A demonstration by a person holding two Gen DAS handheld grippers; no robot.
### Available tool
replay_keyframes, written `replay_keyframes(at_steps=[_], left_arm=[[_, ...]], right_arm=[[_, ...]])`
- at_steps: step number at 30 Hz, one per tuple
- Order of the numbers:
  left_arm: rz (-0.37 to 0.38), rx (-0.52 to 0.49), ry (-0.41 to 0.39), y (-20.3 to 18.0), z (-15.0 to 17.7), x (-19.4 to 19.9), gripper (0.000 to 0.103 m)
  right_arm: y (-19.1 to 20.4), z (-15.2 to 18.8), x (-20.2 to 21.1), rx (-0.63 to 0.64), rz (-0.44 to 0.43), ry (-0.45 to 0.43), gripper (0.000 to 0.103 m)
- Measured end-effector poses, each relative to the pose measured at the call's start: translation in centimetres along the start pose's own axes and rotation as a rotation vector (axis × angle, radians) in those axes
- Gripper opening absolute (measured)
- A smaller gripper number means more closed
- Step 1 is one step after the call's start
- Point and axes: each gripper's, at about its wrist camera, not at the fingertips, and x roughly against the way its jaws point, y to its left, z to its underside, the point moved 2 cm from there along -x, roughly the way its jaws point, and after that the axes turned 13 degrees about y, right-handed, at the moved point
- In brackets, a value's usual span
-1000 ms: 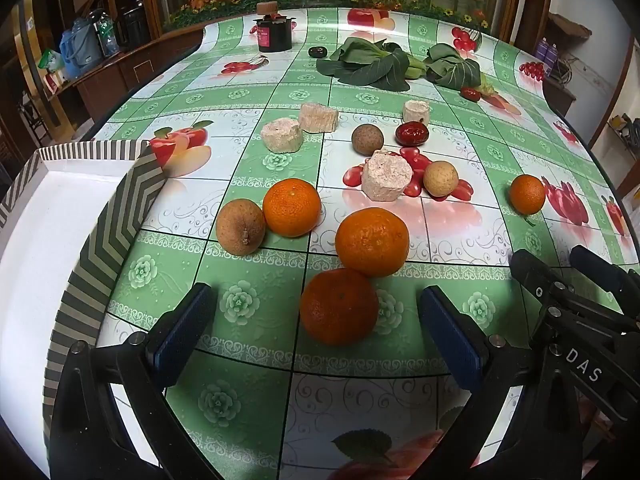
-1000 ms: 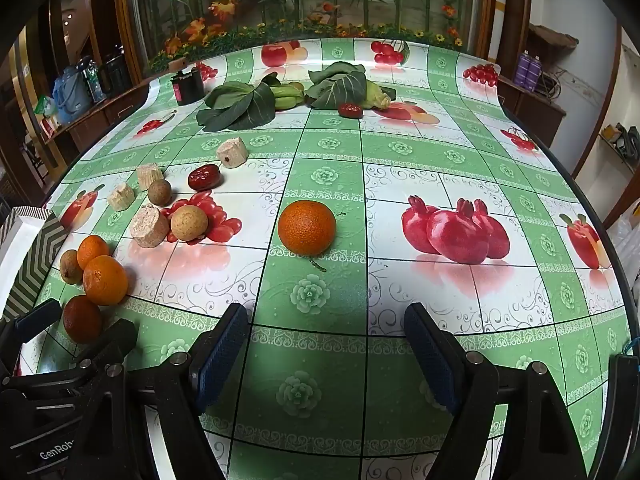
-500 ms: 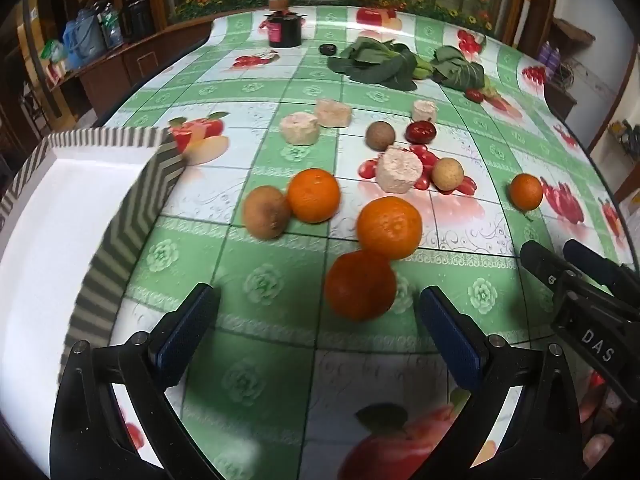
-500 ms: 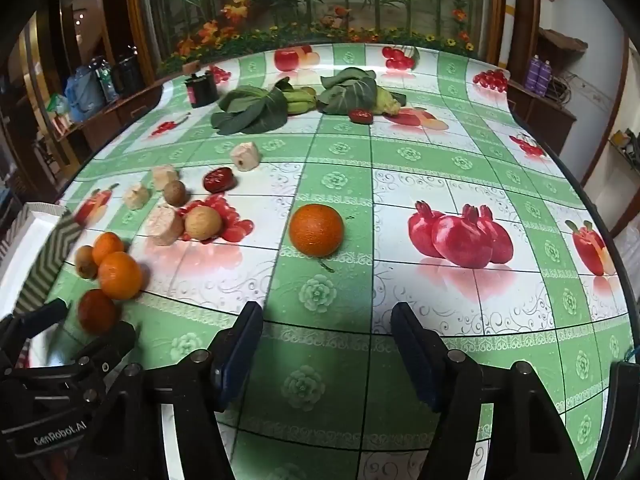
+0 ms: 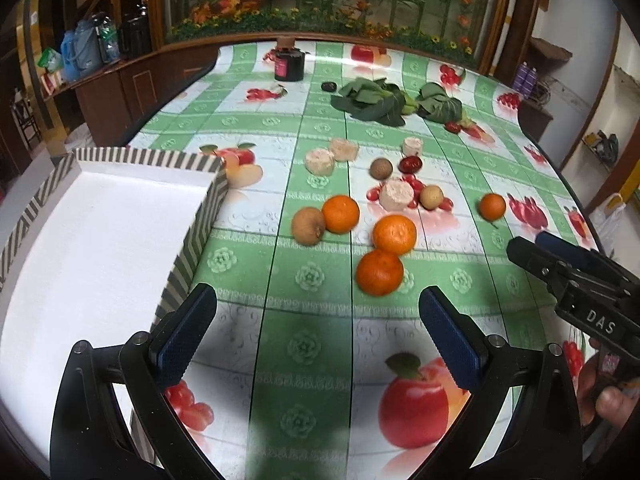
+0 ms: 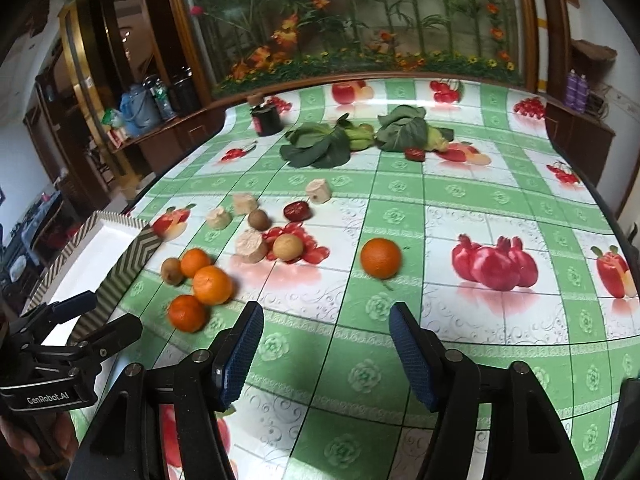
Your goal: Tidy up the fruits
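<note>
Three oranges cluster mid-table: the nearest orange [image 5: 379, 272], one behind it [image 5: 394, 234] and one further left [image 5: 341, 214], beside a brown fruit [image 5: 308, 225]. A lone orange [image 5: 493, 206] lies to the right; it also shows in the right wrist view [image 6: 380, 258]. My left gripper [image 5: 316, 338] is open and empty, above the table short of the nearest orange. My right gripper [image 6: 324, 350] is open and empty, short of the lone orange. The white box with striped walls [image 5: 200, 216] stands at the left.
Pale cut chunks [image 5: 396, 195], small brown fruits [image 5: 381, 168], a dark red fruit [image 5: 410, 164], leafy greens [image 5: 372, 98] and a dark jar [image 5: 289, 65] lie further back. The right gripper shows at the right edge of the left wrist view [image 5: 560, 256]. The tablecloth has printed fruit pictures.
Both grippers have pulled back and risen from the fruits. The left view has turned so that more of the white box shows. Both stay open and empty.
</note>
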Motion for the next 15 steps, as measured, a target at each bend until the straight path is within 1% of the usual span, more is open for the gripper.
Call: replay_keyframes(at_steps=[6, 15], left_arm=[[-0.004, -0.021, 0.008, -0.5, 0.4, -0.3, 0.103], [-0.023, -0.023, 0.002, -1.2, 0.3, -0.4, 0.103]], right_arm=[[0.5, 0.6, 0.0, 0.032, 0.026, 0.010, 0.060], [-0.7, 0.3, 0.3, -0.006, 0.012, 0.006, 0.060]])
